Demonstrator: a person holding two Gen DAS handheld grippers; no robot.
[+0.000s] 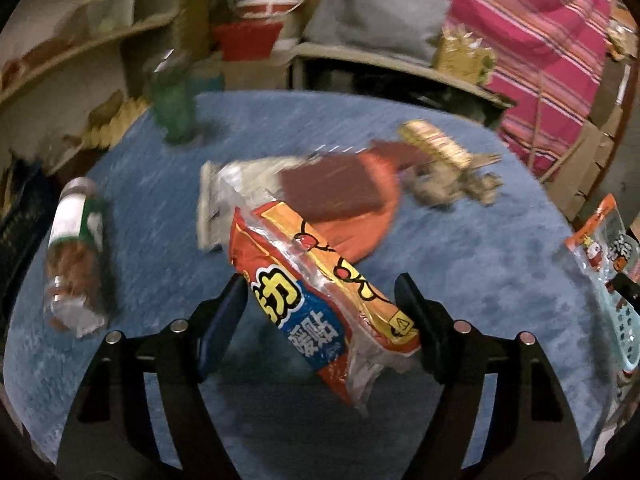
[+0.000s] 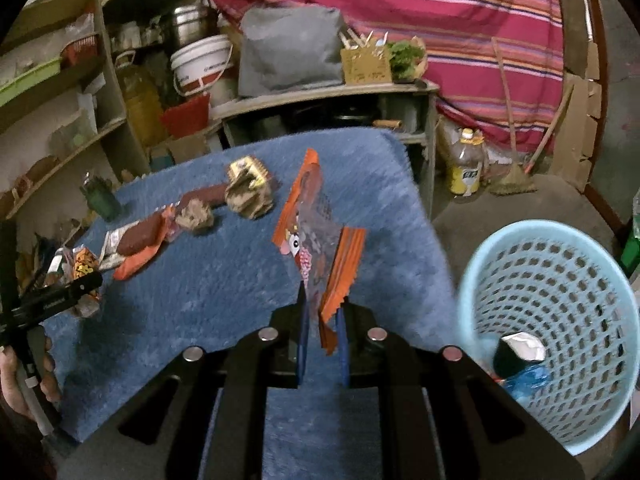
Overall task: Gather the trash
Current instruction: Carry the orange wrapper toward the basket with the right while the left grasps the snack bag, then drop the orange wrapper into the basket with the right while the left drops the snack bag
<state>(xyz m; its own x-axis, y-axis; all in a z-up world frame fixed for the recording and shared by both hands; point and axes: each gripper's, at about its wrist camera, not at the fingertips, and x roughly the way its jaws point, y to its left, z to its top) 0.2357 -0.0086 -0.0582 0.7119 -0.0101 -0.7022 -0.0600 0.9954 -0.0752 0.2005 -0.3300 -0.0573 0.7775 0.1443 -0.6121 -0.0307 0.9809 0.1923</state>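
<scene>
My left gripper is shut across the width of an orange and blue snack bag, which stays sharp while the blue carpeted table blurs beneath it. In the right wrist view the same gripper shows at the far left with the snack bag at its tip. My right gripper is shut on an orange-edged clear wrapper that stands up over the table's right part. A light blue mesh basket sits low to the right and holds some trash.
On the table lie a red-brown wrapper, crumpled paper, a gold box, a plastic bottle on its side and a standing green bottle. Shelves stand left; a low bench stands behind. A hand grips the left tool.
</scene>
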